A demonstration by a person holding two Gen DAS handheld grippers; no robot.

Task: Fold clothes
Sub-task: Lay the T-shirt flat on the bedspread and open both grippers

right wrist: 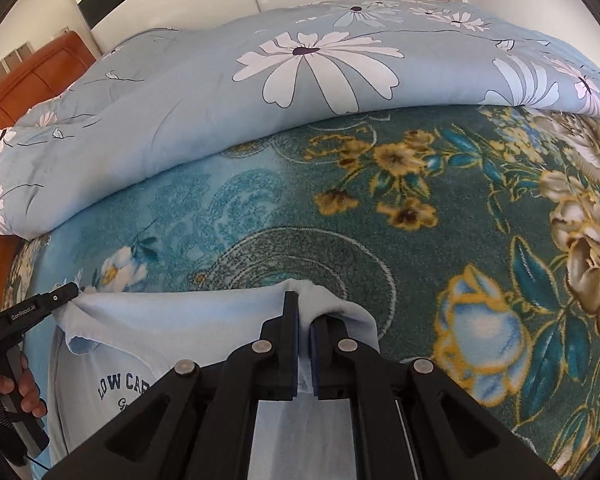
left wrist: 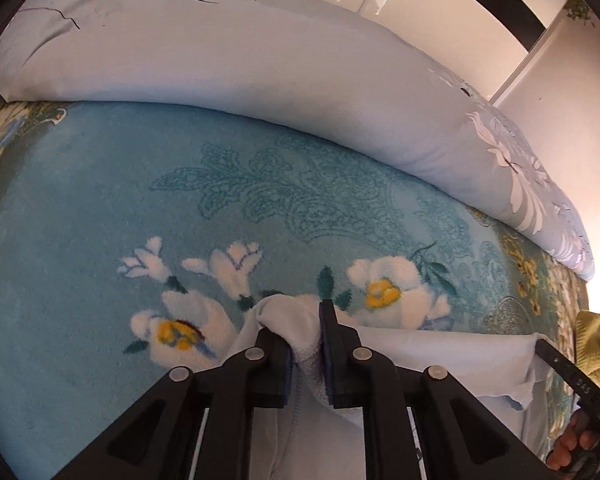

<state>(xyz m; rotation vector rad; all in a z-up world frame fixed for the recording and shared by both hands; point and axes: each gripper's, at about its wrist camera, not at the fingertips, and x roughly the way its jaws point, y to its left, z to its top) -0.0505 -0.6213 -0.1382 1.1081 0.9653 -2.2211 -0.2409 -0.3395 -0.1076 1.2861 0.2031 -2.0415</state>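
A light blue T-shirt [right wrist: 172,320] with dark lettering lies on a teal floral blanket [right wrist: 300,216] on a bed. My right gripper [right wrist: 304,312] is shut on the shirt's far edge. My left gripper [left wrist: 306,320] is shut on a bunched corner of the same shirt [left wrist: 440,352]. The shirt's edge stretches flat between the two grippers. In the right wrist view the left gripper [right wrist: 66,292] shows at the left edge, pinching the shirt's corner. In the left wrist view the right gripper [left wrist: 540,346] shows at the right edge.
A rolled pale blue quilt [right wrist: 260,92] with white daisies lies along the far side of the bed, also seen in the left wrist view [left wrist: 260,68]. An orange wooden headboard [right wrist: 28,84] is at the left. White walls stand behind. The blanket [left wrist: 100,208] spreads wide.
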